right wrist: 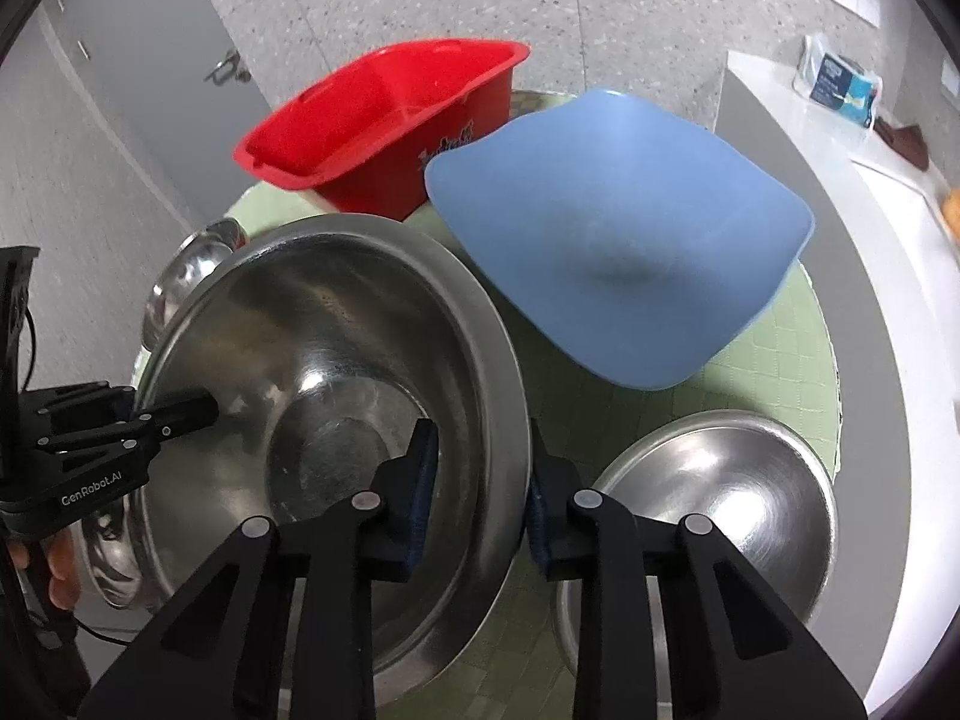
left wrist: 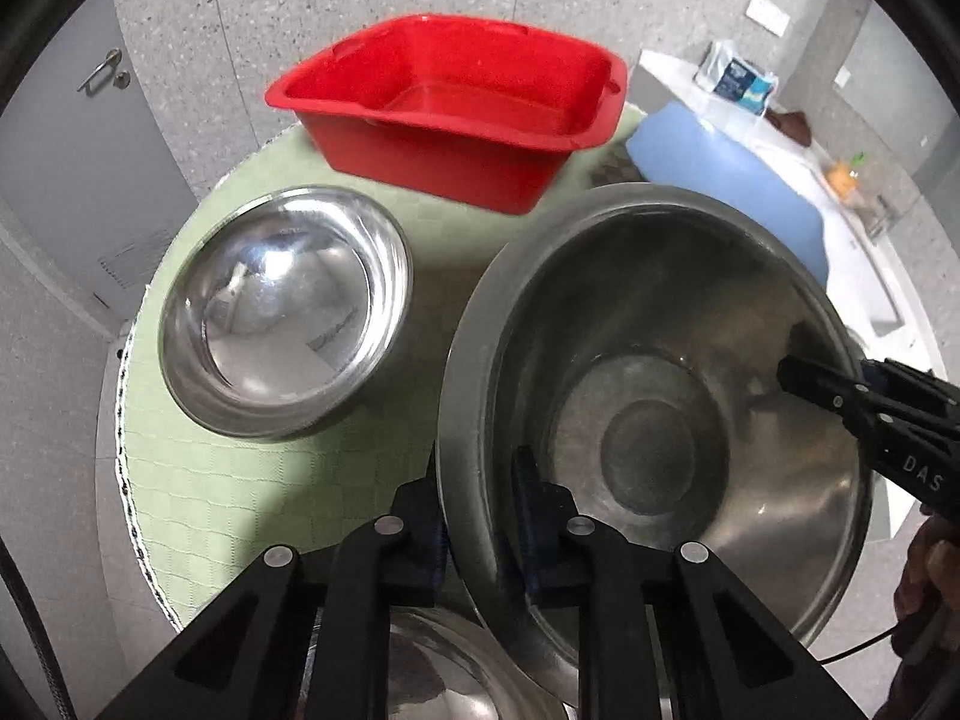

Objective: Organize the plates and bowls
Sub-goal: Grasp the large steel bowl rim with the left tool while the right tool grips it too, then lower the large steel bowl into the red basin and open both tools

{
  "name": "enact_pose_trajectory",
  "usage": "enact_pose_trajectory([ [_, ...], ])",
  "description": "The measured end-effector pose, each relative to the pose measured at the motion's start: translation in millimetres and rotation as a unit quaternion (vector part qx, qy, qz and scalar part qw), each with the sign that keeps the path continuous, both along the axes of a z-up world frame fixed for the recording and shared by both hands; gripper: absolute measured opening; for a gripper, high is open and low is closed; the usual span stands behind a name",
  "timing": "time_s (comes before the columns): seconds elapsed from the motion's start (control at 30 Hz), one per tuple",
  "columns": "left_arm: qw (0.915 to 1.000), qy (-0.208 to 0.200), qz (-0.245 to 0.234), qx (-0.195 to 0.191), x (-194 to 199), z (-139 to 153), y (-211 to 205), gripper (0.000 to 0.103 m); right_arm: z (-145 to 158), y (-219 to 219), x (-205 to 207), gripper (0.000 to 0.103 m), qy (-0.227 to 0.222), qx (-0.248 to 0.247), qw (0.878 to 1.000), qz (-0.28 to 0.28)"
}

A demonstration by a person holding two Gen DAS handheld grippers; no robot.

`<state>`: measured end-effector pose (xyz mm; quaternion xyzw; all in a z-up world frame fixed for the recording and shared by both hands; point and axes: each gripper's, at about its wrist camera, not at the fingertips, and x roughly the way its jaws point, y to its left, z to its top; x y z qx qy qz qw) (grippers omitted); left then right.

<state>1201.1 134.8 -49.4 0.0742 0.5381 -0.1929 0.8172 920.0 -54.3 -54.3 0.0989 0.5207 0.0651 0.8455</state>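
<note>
The large steel bowl [left wrist: 660, 396] sits upright, its rim pinched on 2 opposite sides, just in front of the red tub [left wrist: 456, 108]; a smaller steel bowl [left wrist: 282, 312] rests upright left of it, nearer the red tub; another steel bowl [right wrist: 714, 498] lies right; a blue basin [right wrist: 624, 228] touches the tub.

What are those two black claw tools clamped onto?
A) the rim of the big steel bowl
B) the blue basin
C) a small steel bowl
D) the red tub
A: the left gripper and the right gripper each have fingers either side of the big steel bowl rim, on opposite sides; the red tub and blue basin are untouched.
</note>
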Motion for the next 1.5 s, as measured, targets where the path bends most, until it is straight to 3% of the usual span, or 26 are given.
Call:
enact_pose_trajectory([
  [0.33, 0.997, -0.053, 0.0, -0.057, 0, 57, 31, 0.015, 48, -5, 16, 0.027, -0.046, 0.022, 0.999, -0.009],
  [0.5, 0.994, -0.087, 0.005, -0.067, 31, 90, 39, 0.015, 84, -1, 59, 0.027, -0.089, 0.005, 0.996, -0.001],
  [0.7, 0.9936, -0.072, 0.028, -0.083, 91, 87, 52, 0.015, 102, 8, 133, 0.027, -0.107, -0.011, 0.994, 0.012],
  [0.9, 0.9954, -0.053, 0.048, -0.064, 150, 54, 58, 0.015, 79, 23, 206, 0.027, -0.076, -0.033, 0.996, 0.036],
  [1.1, 0.9973, -0.035, 0.05, -0.041, 186, 30, 34, 0.016, 38, 24, 260, 0.027, -0.03, -0.044, 0.998, 0.045],
  [1.5, 0.9988, -0.011, 0.044, -0.019, 242, -12, -5, 0.017, -7, 22, 282, 0.029, 0.021, -0.074, 0.996, 0.052],
])
